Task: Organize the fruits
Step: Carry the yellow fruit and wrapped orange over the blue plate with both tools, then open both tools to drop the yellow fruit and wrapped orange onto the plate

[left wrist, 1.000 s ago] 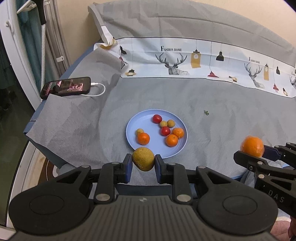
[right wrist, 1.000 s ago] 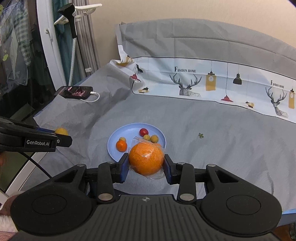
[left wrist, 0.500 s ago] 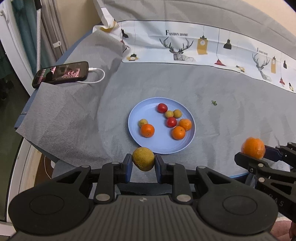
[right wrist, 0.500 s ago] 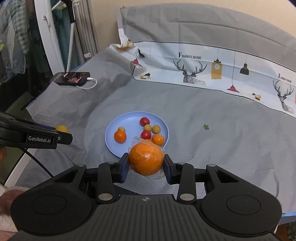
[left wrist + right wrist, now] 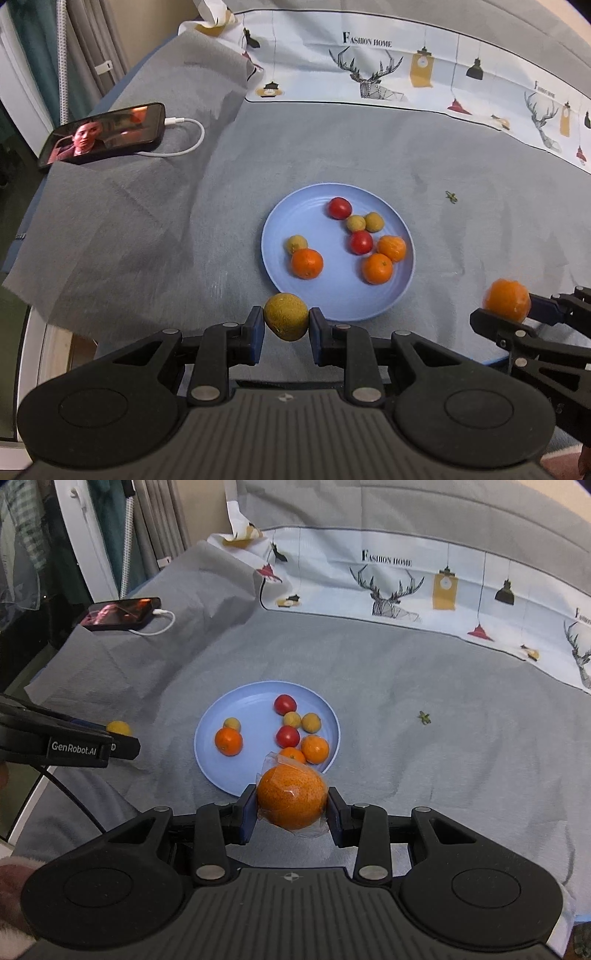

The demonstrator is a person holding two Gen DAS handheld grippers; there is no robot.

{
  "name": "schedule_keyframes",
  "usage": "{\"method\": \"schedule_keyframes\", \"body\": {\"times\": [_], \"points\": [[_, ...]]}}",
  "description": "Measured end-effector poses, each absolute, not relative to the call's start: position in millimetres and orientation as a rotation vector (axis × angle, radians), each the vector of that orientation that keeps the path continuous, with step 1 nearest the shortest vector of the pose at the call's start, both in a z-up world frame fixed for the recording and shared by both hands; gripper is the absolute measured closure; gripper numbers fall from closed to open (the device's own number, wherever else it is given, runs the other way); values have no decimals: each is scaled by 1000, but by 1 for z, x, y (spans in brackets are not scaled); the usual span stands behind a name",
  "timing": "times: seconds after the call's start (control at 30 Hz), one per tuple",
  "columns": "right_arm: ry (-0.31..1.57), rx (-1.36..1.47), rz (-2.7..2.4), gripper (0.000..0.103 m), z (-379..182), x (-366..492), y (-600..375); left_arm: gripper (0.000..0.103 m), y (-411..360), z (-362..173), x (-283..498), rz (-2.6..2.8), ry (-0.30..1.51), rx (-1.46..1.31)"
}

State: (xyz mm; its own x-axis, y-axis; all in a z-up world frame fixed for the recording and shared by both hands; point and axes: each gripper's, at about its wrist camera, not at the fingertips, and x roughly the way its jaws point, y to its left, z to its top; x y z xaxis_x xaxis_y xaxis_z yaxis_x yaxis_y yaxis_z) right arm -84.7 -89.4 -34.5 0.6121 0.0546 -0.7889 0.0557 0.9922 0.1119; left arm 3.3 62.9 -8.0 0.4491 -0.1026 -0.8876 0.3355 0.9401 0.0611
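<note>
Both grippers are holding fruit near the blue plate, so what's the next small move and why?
Probably carry the left gripper forward over the plate. It grips a yellow-green fruit at the plate's near rim, and the plate's near left part looks bare. The right gripper holds a wrapped orange, which can follow.

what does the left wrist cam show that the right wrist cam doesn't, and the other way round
Only the left wrist view: the yellow-green fruit seen whole, pinched in the left gripper, and the picture on the phone screen seen clearly.

Only the right wrist view: the clear wrap around the large orange held in the right gripper, the "GenRobot.AI" label on the left gripper's side, and a window frame at far left.

Both: the blue plate with two red, three orange and three small yellowish fruits, the grey cloth, the deer-print strip and a small green stem.
</note>
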Motion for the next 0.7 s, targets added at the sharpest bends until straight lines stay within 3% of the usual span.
{"method": "schedule_keyframes", "body": {"times": [0.7], "points": [[1014,111,65,63,-115,37,-84,75,24,-90,129,-302,1129,294]]}}
